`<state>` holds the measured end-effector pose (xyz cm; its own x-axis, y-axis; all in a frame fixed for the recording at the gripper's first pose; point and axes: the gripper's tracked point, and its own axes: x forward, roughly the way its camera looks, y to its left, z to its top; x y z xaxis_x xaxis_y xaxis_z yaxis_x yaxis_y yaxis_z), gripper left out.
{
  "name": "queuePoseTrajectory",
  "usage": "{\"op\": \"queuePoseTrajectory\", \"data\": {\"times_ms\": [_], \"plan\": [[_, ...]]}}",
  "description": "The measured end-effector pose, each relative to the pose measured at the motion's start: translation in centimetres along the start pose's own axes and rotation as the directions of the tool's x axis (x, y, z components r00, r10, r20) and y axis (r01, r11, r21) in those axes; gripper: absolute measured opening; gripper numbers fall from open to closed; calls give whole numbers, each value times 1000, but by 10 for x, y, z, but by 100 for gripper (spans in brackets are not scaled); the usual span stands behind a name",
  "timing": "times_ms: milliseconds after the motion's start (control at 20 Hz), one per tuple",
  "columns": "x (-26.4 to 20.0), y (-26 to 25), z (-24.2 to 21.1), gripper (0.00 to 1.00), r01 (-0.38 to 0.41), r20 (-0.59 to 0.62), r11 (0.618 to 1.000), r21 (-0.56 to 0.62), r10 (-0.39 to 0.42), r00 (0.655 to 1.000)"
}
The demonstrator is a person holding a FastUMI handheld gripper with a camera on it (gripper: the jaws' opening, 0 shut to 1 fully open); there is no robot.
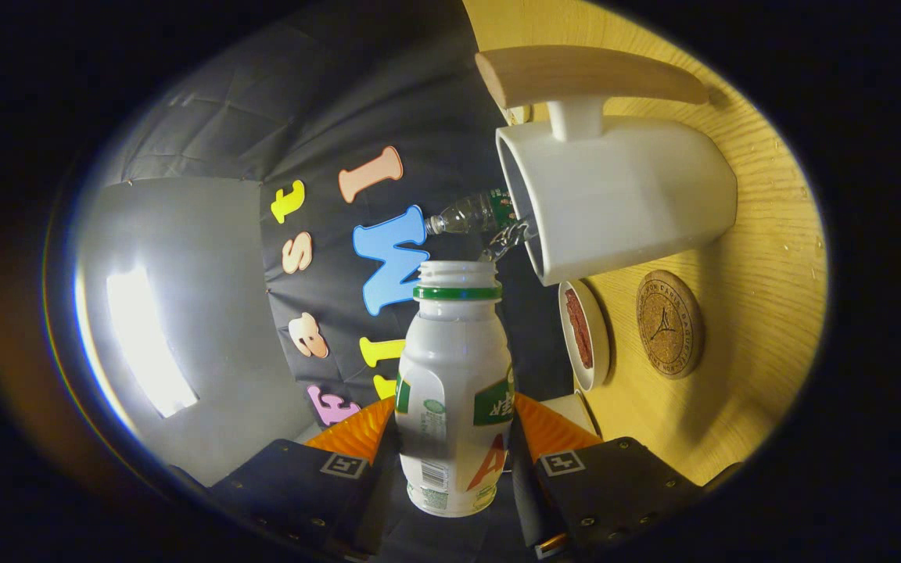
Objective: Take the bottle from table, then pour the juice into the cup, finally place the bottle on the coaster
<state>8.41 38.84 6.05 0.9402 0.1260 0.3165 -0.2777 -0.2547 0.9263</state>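
Both fingers (364,438) grip the green-labelled bottle (454,391), mouth near the cup (622,195); print unreadable.

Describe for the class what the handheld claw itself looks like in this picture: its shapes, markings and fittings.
The claw has two ribbed, wedge-shaped fingers. Behind each sits a dark, blocky housing dotted with small screws, and each housing carries a square black-and-white tag.

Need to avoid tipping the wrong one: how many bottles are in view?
2. A white bottle, uncapped, is clamped between the jaws of the gripper. A clear bottle lies beyond it, partly hidden by the cup. Others may be hidden.
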Motion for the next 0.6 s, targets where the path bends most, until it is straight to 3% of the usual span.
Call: {"op": "queuePoseTrajectory", "data": {"times_ms": [600], "plan": [[2, 4, -1, 65, -21, 17, 998, 55, 20, 1000]]}}
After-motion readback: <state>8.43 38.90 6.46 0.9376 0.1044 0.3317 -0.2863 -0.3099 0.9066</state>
